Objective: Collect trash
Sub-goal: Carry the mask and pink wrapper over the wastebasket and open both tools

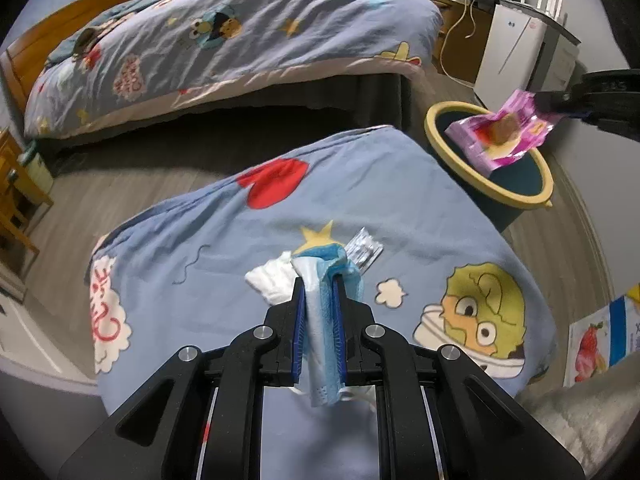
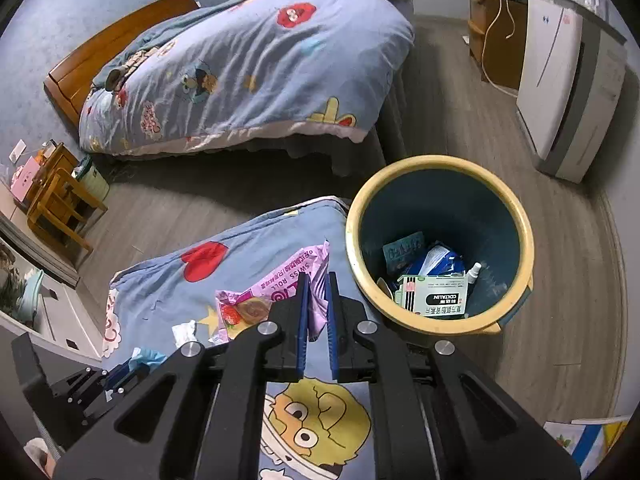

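Observation:
My left gripper (image 1: pixel 319 280) is shut on a blue and white face mask (image 1: pixel 324 320), held just above the near bed's blue cartoon quilt (image 1: pixel 200 248). A crumpled white tissue (image 1: pixel 270 280) and a clear blister strip (image 1: pixel 364 250) lie on the quilt just ahead of it. My right gripper (image 2: pixel 318 280) is shut on a pink Swiss roll wrapper (image 2: pixel 280 280) and holds it beside the bin; it shows in the left wrist view (image 1: pixel 508 132) over the rim. The dark blue bin with a yellow rim (image 2: pixel 516 216) stands on the floor and holds a medicine box (image 2: pixel 436 300) and other trash.
A second bed (image 2: pixel 248 72) with the same quilt stands across the wood floor. A white appliance (image 2: pixel 560 92) and a wooden cabinet (image 2: pixel 496 40) with cables stand at the far right. A wooden chair (image 2: pixel 60 204) is at the left. A strawberry carton (image 1: pixel 600 340) lies at the right.

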Motion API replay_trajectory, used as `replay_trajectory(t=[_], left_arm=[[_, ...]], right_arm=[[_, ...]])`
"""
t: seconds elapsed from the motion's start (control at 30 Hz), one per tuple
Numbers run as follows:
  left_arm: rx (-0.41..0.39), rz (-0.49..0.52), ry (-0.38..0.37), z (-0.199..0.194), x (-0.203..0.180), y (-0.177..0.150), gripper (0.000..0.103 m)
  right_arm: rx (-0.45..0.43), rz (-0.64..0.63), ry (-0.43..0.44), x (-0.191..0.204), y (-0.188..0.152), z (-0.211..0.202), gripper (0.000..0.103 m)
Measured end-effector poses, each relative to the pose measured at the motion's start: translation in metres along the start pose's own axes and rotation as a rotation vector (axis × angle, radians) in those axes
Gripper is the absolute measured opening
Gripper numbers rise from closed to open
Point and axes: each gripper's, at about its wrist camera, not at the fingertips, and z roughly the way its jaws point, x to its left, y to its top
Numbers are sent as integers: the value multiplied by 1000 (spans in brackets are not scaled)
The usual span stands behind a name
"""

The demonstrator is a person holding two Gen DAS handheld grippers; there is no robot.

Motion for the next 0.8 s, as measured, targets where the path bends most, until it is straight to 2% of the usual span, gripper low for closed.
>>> replay_trajectory(t=[0.2,0.37,0.6,0.8], left_arm=[[-7,29,-10,6,-17,10,14],[-19,79,0,8,-33,16,14],[-29,97,-17,6,-42,30,14],[-65,107,-15,4,-48,55,14]], right_arm=[[4,-12,19,-3,11,12,8],[5,-80,-50,-6,18,26,8],[14,28,-43,-45,29,34,8],[10,100,-54,-75,34,34,8]])
